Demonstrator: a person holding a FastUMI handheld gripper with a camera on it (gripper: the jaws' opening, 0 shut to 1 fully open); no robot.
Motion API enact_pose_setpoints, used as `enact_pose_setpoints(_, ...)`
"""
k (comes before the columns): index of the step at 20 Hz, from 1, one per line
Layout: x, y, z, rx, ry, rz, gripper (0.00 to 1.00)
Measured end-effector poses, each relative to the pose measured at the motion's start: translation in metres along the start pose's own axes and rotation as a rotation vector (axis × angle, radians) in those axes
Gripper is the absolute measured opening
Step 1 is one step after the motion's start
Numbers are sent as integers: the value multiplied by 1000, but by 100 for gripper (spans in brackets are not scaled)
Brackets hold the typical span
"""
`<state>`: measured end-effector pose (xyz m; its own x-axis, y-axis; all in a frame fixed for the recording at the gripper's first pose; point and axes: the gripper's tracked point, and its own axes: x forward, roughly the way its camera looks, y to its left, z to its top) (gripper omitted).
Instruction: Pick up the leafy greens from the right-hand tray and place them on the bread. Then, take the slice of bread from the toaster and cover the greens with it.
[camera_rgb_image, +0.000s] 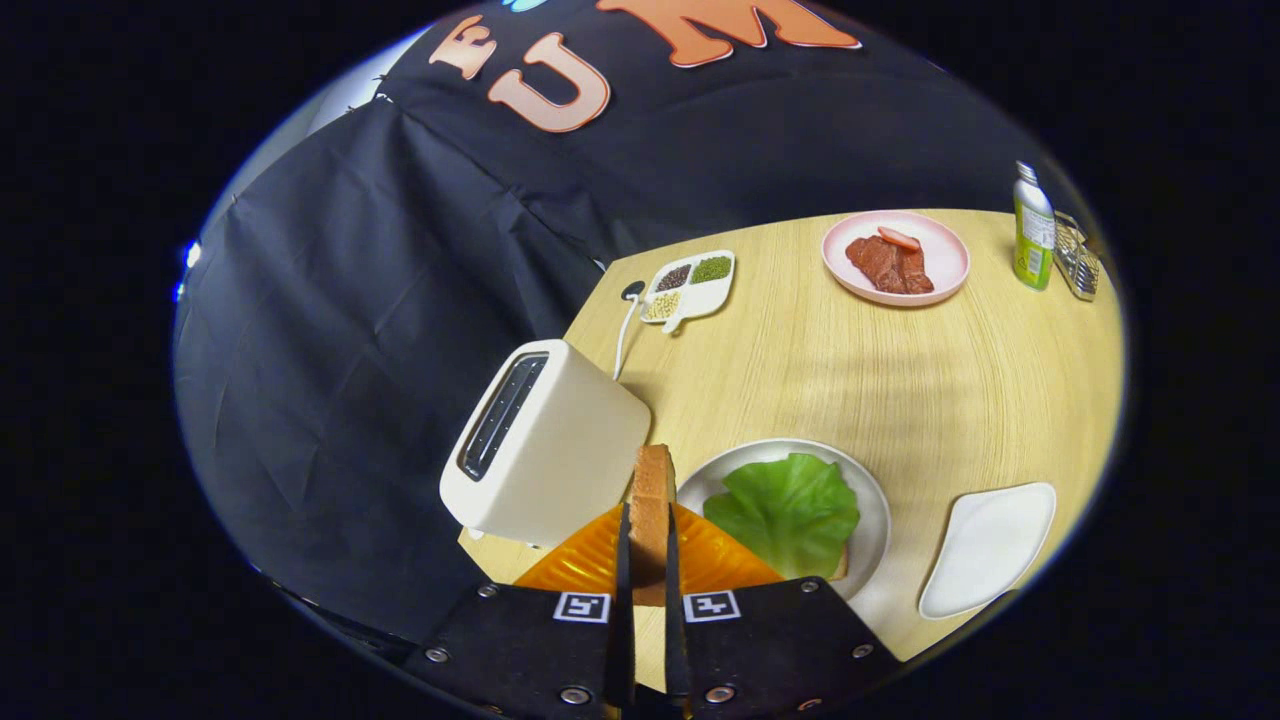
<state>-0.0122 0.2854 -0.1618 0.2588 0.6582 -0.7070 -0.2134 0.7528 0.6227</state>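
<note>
Bright, even light from overhead. Surface (850, 360) well lit, pale wood grain clear; a broad soft shadow band crosses its middle, fading toward 3 o'clock. Toaster (545, 445) casts only a short, faint shadow at its base. Mild sheen on the white plate (880, 510) rim and the bottle (1033, 228); no hard glare. Small blue-white flare at 9 o'clock. Backdrop cloth (350, 320) dim, folds still readable. Strong fisheye bend: surface edge curves, things at 2 o'clock squeezed and slightly soft. Centre sharp. Claw (645, 570) sharp, closed on the bread slice (652, 500), lit from above.
</note>
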Motion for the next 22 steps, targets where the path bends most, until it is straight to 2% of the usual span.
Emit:
enact_pose_setpoints(6, 12, -32, -14, 67, -6, 21, 12)
enact_pose_setpoints(9, 17, -60, -22, 69, -3, -38, 12)
enact_pose_setpoints(14, 20, -80, -24, 61, -33, -73, 13)
enact_pose_setpoints(16, 19, -84, -21, 13, -65, -96, 20)
enact_pose_setpoints(19, 14, -94, -10, -61, -136, -156, 36)
enact_pose_setpoints(20, 10, -95, -6, -74, -164, -170, 37)
enact_pose_setpoints(22, 0, -100, 6, -76, -221, -192, 47)
